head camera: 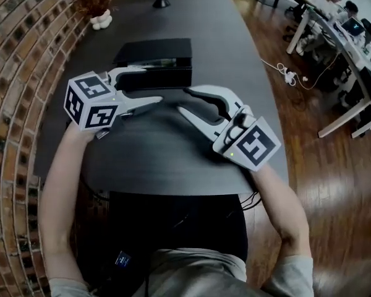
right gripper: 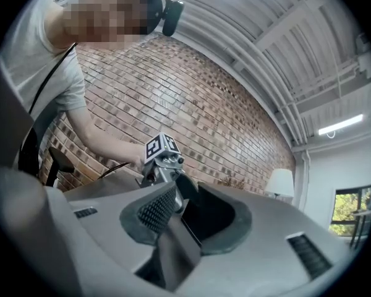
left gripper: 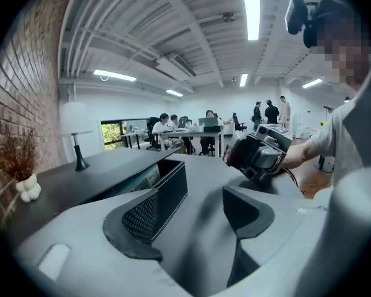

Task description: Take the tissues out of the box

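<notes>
The box [head camera: 164, 49] lies flat on the dark table [head camera: 161, 156], at 12 o'clock from your two grippers and near the table's middle. It is a black, matt, rectangular box with sharp edges, its long side running across your view. A narrow, paler, glossy strip runs along its near top edge. From the left gripper view the box [left gripper: 170, 189] looks open on top, with a pale printed surface lying inside; whether that is tissue cannot be told. Your left gripper [head camera: 153, 85] points towards 3 o'clock, just short of the box's near face. Its fingers are spread, and only bare table shows between the pads. One pad sits just beside the box's near corner; contact cannot be confirmed. Your right gripper [head camera: 182, 101] lies at 3 o'clock of the left one and points towards 10 o'clock. Its fingers are likewise spread and grip nothing. The two sets of tips face each other, near but apart. A dried plant in a white vase [head camera: 98, 8] stands at 11 o'clock, well apart from the box.
</notes>
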Demonstrator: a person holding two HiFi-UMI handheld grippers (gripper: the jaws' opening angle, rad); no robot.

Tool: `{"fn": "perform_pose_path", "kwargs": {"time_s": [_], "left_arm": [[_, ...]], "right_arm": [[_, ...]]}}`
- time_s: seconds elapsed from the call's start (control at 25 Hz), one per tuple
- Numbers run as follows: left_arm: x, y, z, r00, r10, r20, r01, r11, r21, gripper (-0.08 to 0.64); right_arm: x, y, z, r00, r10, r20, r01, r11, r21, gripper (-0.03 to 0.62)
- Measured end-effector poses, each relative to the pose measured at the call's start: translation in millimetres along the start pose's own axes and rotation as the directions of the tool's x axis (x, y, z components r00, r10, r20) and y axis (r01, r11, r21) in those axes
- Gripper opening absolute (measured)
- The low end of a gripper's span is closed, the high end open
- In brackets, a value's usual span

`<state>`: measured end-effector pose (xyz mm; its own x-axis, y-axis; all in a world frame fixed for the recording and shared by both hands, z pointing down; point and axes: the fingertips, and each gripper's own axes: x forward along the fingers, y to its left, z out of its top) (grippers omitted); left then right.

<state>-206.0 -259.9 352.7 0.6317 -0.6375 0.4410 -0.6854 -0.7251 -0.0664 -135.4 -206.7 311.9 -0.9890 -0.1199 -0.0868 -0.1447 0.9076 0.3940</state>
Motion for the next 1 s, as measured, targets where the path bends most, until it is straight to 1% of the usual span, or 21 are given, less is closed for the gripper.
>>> {"fn": "perform_pose_path", "kwargs": {"time_s": [0.08, 0.16, 0.24, 0.32, 0.4, 0.48, 0.56, 0.68, 0.76, 0.88, 0.96, 1.0], "left_arm": [[-0.6, 11.3, 1.0, 1.000, -0.005, -0.016, 0.005, 0.999, -0.032, 0.330], [-1.0, 20.1, 8.8, 1.000, -0.018, -0.006, 0.018, 0.998, -0.053, 0.330], [-2.1, 26.4, 16.6, 1.000, -0.029, 0.000, 0.029, 0.998, -0.055, 0.311], [-6.3, 31.4, 24.8, 1.000, -0.017, 0.000, 0.017, 1.000, -0.020, 0.311], [-10.7, 38.7, 35.6, 1.000, 0.016, 0.006, -0.016, 0.999, 0.036, 0.311], [-11.5, 49.0, 47.4, 0.999, 0.046, 0.017, -0.047, 0.996, 0.072, 0.311], [-10.0, 63.1, 57.3, 0.997, 0.074, 0.026, -0.076, 0.994, 0.084, 0.315], [-7.5, 90.3, 67.9, 0.990, 0.135, 0.043, -0.139, 0.987, 0.085, 0.334], [-6.3, 109.2, 76.4, 0.983, 0.173, 0.065, -0.177, 0.982, 0.065, 0.336], [-5.2, 133.5, 91.5, 0.971, 0.206, 0.121, -0.206, 0.979, -0.010, 0.335], [-3.2, 149.4, 97.6, 0.959, 0.240, 0.149, -0.235, 0.971, -0.046, 0.336], [-1.0, 157.4, 96.8, 0.952, 0.264, 0.152, -0.259, 0.964, -0.054, 0.349]], "right_arm": [[0.0, 0.4, 0.0, 1.000, 0.001, -0.002, -0.001, 1.000, 0.006, 0.130], [0.1, -0.7, 1.1, 1.000, -0.004, 0.006, 0.004, 1.000, 0.007, 0.130], [0.9, -1.5, 1.2, 1.000, -0.009, 0.012, 0.009, 1.000, 0.006, 0.130], [2.5, -0.6, 1.4, 1.000, -0.011, 0.020, 0.011, 1.000, 0.008, 0.130], [3.6, 0.8, 1.5, 1.000, -0.009, 0.025, 0.008, 1.000, 0.007, 0.130], [3.8, 1.0, 1.9, 1.000, -0.007, 0.028, 0.007, 1.000, 0.003, 0.130], [4.2, 0.8, 2.0, 1.000, -0.006, 0.030, 0.006, 1.000, -0.006, 0.130], [4.6, 2.7, 0.9, 1.000, -0.002, 0.031, 0.002, 1.000, -0.011, 0.130], [4.1, 2.8, 0.1, 1.000, -0.001, 0.029, 0.002, 1.000, -0.008, 0.130], [4.0, 1.8, 0.5, 1.000, -0.002, 0.031, 0.002, 1.000, -0.010, 0.130], [4.7, 1.2, 0.3, 1.000, -0.001, 0.027, 0.001, 1.000, -0.018, 0.130], [4.9, 1.5, -0.2, 1.000, 0.000, 0.024, 0.000, 1.000, -0.022, 0.130]]}}
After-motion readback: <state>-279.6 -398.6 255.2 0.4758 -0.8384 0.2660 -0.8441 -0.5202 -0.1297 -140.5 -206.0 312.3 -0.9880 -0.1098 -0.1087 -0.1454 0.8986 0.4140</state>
